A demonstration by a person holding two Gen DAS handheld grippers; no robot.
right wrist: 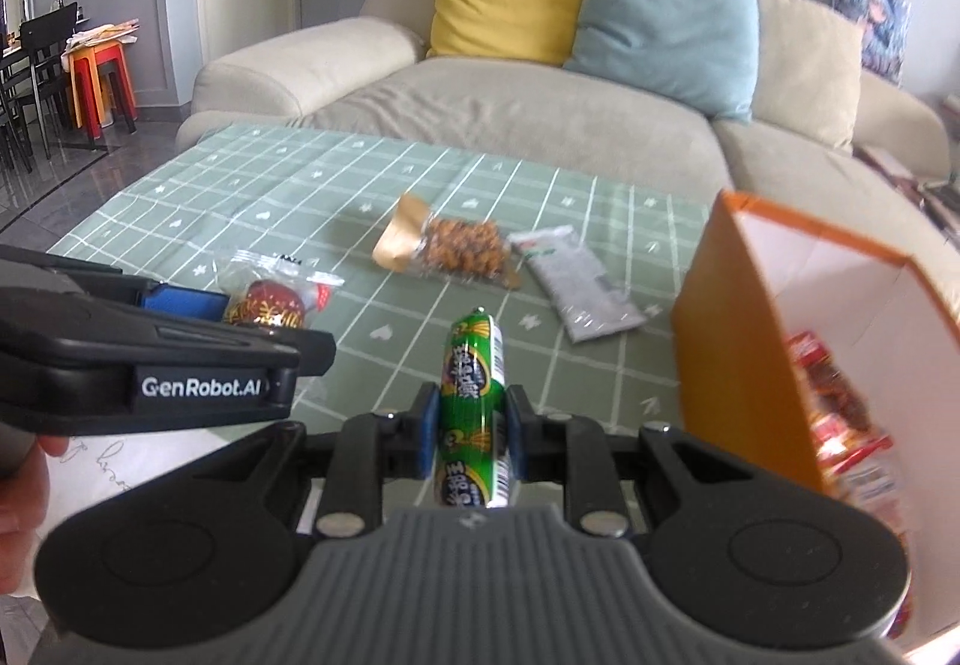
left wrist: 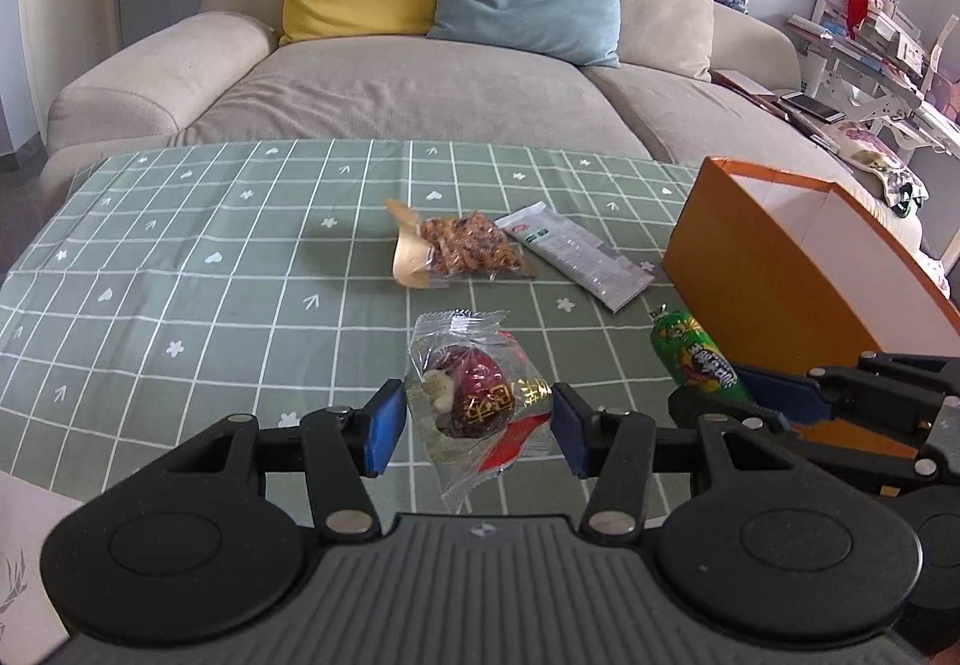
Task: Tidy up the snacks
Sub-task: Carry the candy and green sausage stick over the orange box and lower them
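Note:
My left gripper (left wrist: 474, 428) is open, its blue pads on either side of a clear packet with a red date snack (left wrist: 480, 401) that lies on the green checked tablecloth (left wrist: 180, 269). The packet also shows in the right wrist view (right wrist: 270, 302). My right gripper (right wrist: 469, 428) is shut on a green sausage stick (right wrist: 473, 401), held just above the cloth beside the orange box (right wrist: 738, 353). The stick also shows in the left wrist view (left wrist: 696, 356). A bag of brown nuts (left wrist: 456, 248) and a grey-white sachet (left wrist: 576, 254) lie farther back.
The orange box (left wrist: 774, 281) stands at the table's right and holds red snack packs (right wrist: 840, 413). A beige sofa (left wrist: 390, 89) with yellow, blue and cream cushions is behind the table. A white paper (left wrist: 24, 545) lies at the near left.

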